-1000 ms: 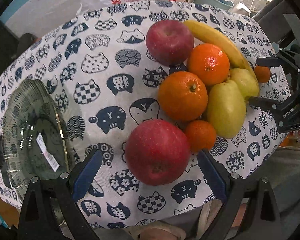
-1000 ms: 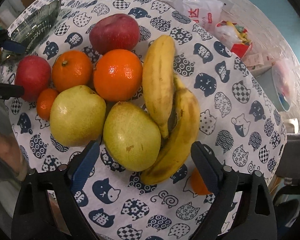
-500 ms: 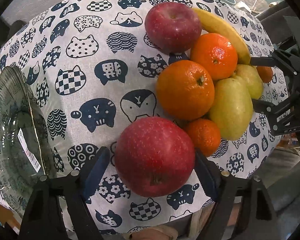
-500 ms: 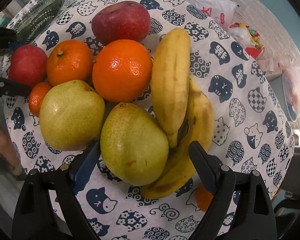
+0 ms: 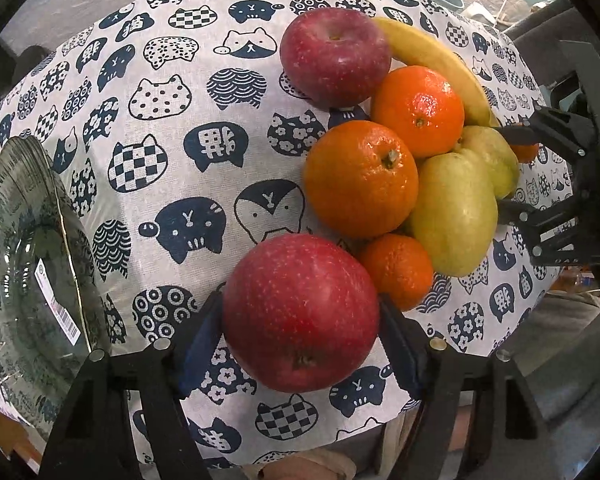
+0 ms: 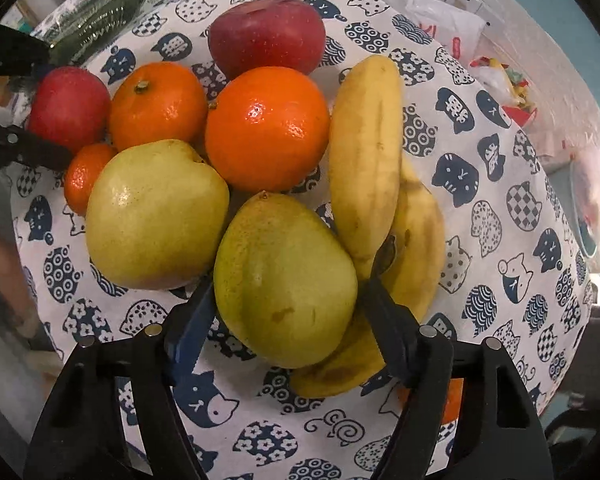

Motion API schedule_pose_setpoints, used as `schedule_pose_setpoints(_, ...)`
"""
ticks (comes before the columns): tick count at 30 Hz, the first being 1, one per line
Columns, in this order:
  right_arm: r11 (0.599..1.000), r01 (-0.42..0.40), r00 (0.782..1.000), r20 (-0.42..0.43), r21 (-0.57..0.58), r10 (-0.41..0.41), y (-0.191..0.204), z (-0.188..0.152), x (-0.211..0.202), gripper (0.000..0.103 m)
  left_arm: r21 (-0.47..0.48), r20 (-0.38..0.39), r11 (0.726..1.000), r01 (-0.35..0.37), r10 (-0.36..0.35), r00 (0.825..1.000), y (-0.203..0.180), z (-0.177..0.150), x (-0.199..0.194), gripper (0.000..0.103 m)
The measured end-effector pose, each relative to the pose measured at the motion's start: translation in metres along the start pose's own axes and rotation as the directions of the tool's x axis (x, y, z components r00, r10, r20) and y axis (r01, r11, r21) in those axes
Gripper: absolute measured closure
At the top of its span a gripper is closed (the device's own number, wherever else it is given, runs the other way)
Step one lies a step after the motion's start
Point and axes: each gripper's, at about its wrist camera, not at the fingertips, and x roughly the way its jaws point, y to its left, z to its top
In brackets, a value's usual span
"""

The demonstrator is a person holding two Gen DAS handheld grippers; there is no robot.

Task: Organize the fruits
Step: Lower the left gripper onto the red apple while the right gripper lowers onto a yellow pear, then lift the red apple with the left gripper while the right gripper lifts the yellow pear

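A pile of fruit lies on a cat-print tablecloth point(image 5: 172, 128). My left gripper point(image 5: 300, 340) is shut on the near red apple point(image 5: 300, 312), its blue pads pressed on both sides. My right gripper point(image 6: 286, 320) is shut on a green pear point(image 6: 284, 280) that lies against two bananas point(image 6: 368, 152). A second pear point(image 6: 152, 216), two large oranges point(image 6: 266, 128) point(image 6: 158, 104), a small mandarin point(image 6: 82, 178) and a second red apple point(image 6: 266, 34) sit close together. The right gripper also shows in the left wrist view point(image 5: 504, 170), at the pears point(image 5: 456, 216).
A glass plate with a barcode sticker point(image 5: 24, 272) lies at the table's left edge; it shows far left in the right wrist view point(image 6: 96, 16). Another small mandarin point(image 6: 448, 400) lies behind my right finger. Plastic bags and clutter point(image 6: 440, 12) sit beyond the table.
Both grippers moved forward and closed: the left one onto the near red apple, the right one onto the green pear. The fruit pile has not shifted.
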Motion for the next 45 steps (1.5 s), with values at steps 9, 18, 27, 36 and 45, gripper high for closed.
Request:
schedule_pose_setpoints(9,0.997,0.013,0.999,0.035,0.072,-0.016,0.0,-0.008,-0.016,0.036,0.032,0.04,0.999,-0.028,0.026,0.999,-0.006,-0.011,-0.012,0.027)
schedule_pose_setpoints(18,0.987,0.031,0.993,0.105,0.157,-0.048,0.003,-0.013,-0.051,0.036,0.033,0.124,0.999,-0.04,0.035,0.992,-0.009,-0.011,-0.038,0.027)
schedule_pose_setpoints(27,0.973,0.001,0.958,0.28,0.229,-0.066,0.008,-0.005,-0.1,0.035,0.057,0.223,0.996,-0.073,0.059,0.973,-0.011,-0.018,-0.07,0.027)
schedule_pose_setpoints(36,0.959,-0.01,0.919,0.38,0.284,-0.104,0.01,0.006,-0.137,0.035,0.054,0.332,0.993,-0.103,0.08,0.94,-0.007,-0.022,-0.107,0.027)
schedule_pose_setpoints(45,0.956,-0.015,0.893,0.433,0.293,-0.119,0.017,0.016,-0.158,0.035,0.029,0.389,0.994,-0.106,0.087,0.917,0.001,-0.025,-0.129,0.027)
